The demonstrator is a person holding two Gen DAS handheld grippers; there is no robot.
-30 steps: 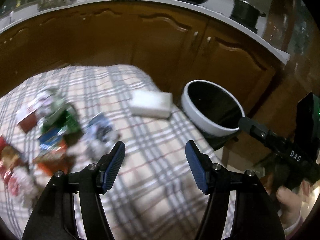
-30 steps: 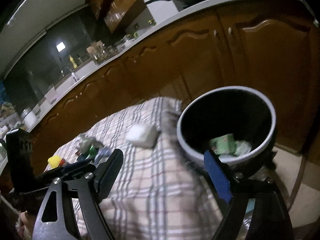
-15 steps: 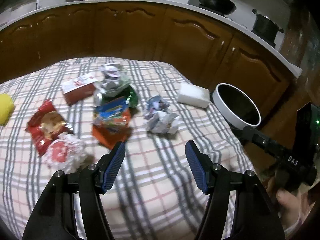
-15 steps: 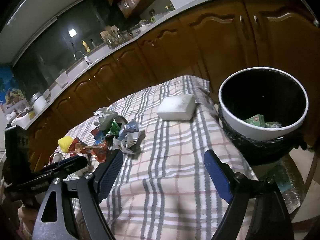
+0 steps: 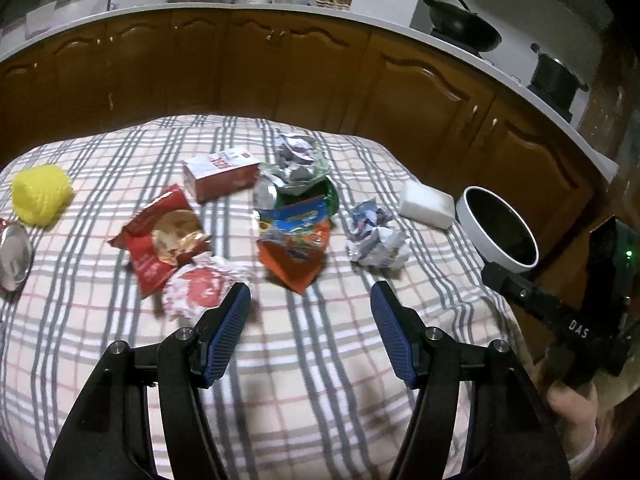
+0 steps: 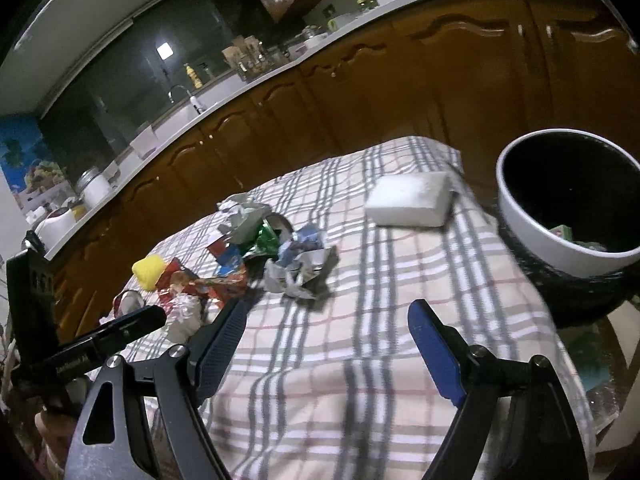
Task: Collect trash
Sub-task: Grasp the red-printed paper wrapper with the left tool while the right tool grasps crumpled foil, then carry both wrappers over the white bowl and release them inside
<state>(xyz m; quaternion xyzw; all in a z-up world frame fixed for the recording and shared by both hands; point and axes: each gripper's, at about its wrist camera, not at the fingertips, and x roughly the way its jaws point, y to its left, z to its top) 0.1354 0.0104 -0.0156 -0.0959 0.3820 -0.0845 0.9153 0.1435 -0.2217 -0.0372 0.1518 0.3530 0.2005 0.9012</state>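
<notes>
Both spread hand-held grippers [image 5: 310, 300] [image 6: 328, 320] pulled back, wrappers [image 5: 294, 240] ahead, bin [image 6: 568, 204] rightward

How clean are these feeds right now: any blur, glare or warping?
Left wrist: the red snack bag and orange wrapper are slightly motion-smeared, and the counter bows from fisheye. Right wrist: the white block is soft, a lamp reflection glares in the dark window, and the corners are black.

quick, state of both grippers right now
Left gripper: open, holding nothing, above the checked cloth.
Right gripper: open, holding nothing.
</notes>
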